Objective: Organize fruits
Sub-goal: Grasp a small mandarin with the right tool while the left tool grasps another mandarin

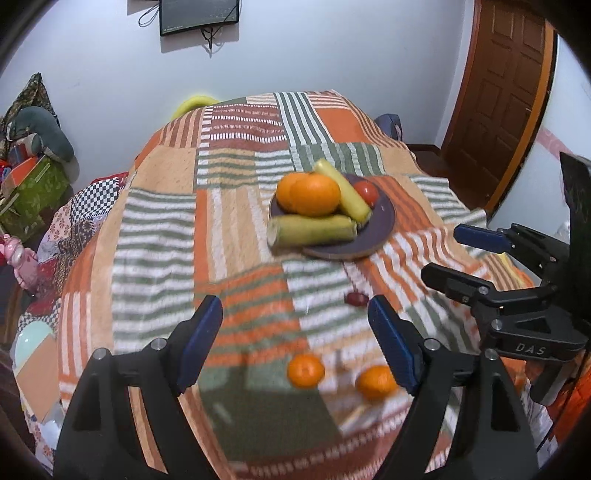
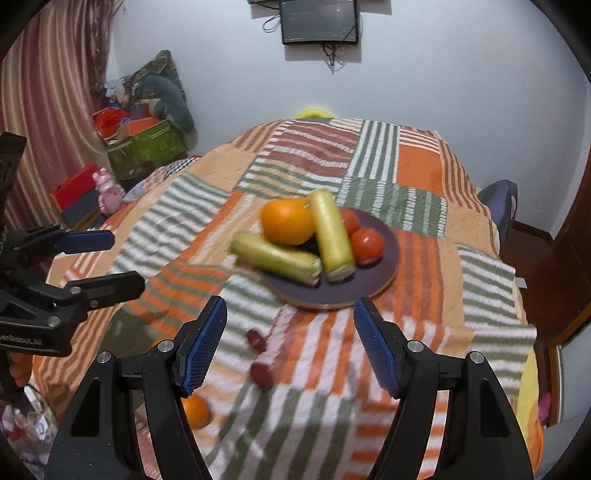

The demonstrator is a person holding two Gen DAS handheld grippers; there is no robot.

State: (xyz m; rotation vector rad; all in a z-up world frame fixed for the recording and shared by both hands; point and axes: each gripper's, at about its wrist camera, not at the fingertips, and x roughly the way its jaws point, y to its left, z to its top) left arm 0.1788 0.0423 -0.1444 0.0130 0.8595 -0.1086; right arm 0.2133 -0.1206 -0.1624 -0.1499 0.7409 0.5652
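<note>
Between the left gripper's point(image 1: 295, 325) parted, empty fingers, two small oranges point(image 1: 306, 370) lie on the blanket; firm, round, roll-prone, best pinched across the middle. Right gripper point(image 2: 290, 347) likewise gapes empty.

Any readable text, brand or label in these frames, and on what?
"DAS": on the body of the right gripper, seen from the left wrist view.
"enRobot.AI", first letters cut off: on the body of the left gripper, seen from the right wrist view.
Wall screen: lines too small to read.
</note>
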